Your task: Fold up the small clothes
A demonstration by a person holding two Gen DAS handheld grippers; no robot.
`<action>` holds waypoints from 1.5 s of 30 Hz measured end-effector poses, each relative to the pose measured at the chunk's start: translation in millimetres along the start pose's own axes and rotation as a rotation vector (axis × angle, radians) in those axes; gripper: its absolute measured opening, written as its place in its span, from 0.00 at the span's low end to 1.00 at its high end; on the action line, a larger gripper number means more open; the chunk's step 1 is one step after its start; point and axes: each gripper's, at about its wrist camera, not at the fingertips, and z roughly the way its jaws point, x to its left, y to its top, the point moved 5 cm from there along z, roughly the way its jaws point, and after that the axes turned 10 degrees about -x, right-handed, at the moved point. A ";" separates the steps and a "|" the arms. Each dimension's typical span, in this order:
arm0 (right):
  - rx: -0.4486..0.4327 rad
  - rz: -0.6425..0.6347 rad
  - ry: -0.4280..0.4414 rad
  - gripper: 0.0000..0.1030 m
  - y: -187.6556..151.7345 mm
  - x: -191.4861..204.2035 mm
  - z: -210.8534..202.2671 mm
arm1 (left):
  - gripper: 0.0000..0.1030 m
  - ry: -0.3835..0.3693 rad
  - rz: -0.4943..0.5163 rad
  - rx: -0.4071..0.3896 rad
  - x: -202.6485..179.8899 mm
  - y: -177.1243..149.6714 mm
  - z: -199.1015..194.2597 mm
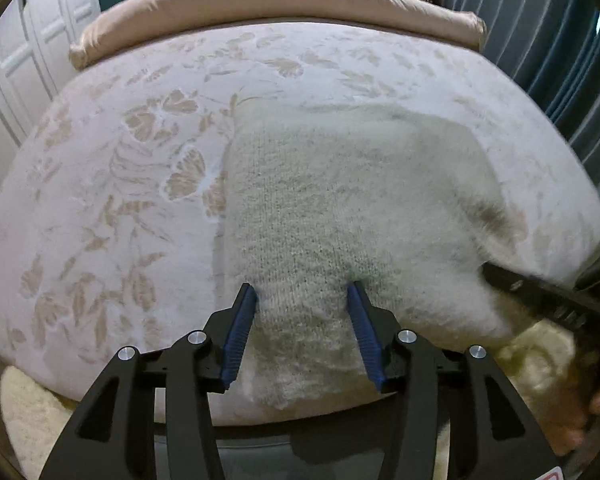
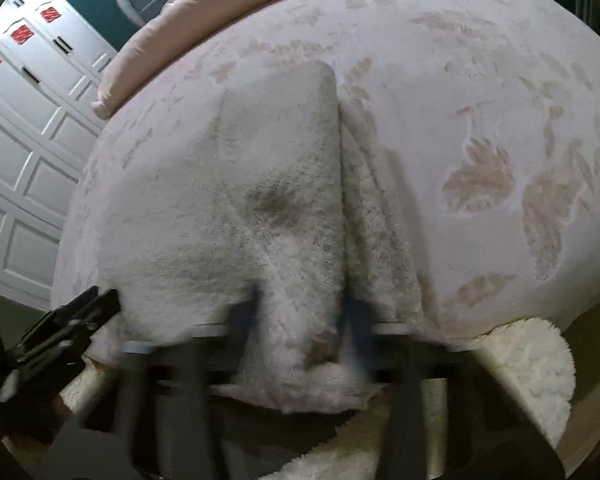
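Observation:
A fuzzy cream knit garment [image 1: 340, 208] lies folded on the bed, its near edge hanging over the bed's front edge. My left gripper [image 1: 303, 294] is open, its blue pads either side of the garment's near edge. The right gripper shows at the right of that view [image 1: 540, 296]. In the right wrist view the same garment [image 2: 236, 208] has a fold line down its middle. My right gripper [image 2: 300, 312] is blurred by motion, its fingers apart around the garment's near hanging corner. The left gripper [image 2: 68, 320] shows at the left.
The bed has a pale pink floral cover [image 1: 112, 184] and a tan duvet [image 1: 284, 4] at its far end. A cream fluffy rug [image 2: 528, 368] lies on the floor below. White wardrobe doors [image 2: 28, 128] stand left, teal curtains [image 1: 560, 48] right.

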 end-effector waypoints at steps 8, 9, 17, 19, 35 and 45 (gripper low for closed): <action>0.012 0.005 -0.044 0.15 -3.2 -23.6 -0.1 | 0.47 0.023 0.035 0.027 -6.1 -6.9 3.4; 0.053 0.024 -0.040 0.16 -13.2 -29.8 14.0 | 0.47 0.026 0.039 0.035 -8.5 -8.8 5.2; -0.125 -0.028 -0.130 0.25 23.6 -9.4 -49.5 | 0.48 0.064 0.045 0.035 -8.4 -10.0 6.9; -0.151 -0.062 -0.106 0.25 30.1 4.2 -58.1 | 0.48 0.065 0.043 0.035 -8.4 -10.0 6.7; 0.017 -0.235 -0.097 0.35 -10.8 38.1 -10.0 | 0.52 0.083 0.032 0.034 -5.7 -12.4 8.6; -0.064 -0.189 -0.072 0.45 24.5 34.3 -21.0 | 0.52 -0.019 -0.127 0.009 11.7 4.9 -13.2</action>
